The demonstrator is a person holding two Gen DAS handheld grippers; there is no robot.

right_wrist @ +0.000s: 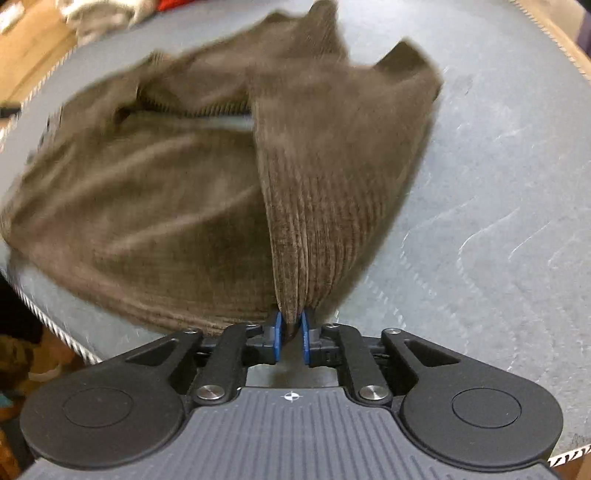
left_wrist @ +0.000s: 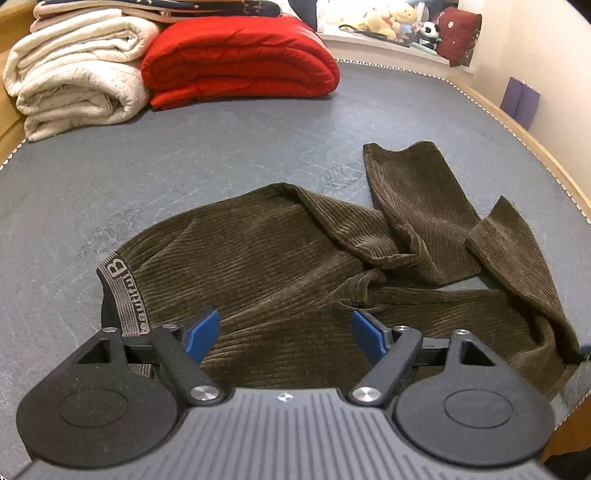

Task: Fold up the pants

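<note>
Dark olive corduroy pants [left_wrist: 280, 266] lie crumpled on a grey mattress [left_wrist: 184, 155], waistband with a grey lettered label [left_wrist: 123, 291] at the left, legs bunched to the right. My left gripper [left_wrist: 286, 332] is open just above the waist area, blue pads apart, holding nothing. In the right wrist view the pants [right_wrist: 184, 192] are blurred. My right gripper [right_wrist: 291, 334] is shut on a fold of the pants' fabric, which rises from the pads as a pinched ridge.
A folded cream blanket [left_wrist: 77, 70] and a folded red quilt [left_wrist: 240, 59] lie at the far end of the mattress. Soft toys [left_wrist: 391, 18] and a dark red cushion [left_wrist: 458, 35] sit behind. A wooden bed rim [left_wrist: 517, 129] runs on the right.
</note>
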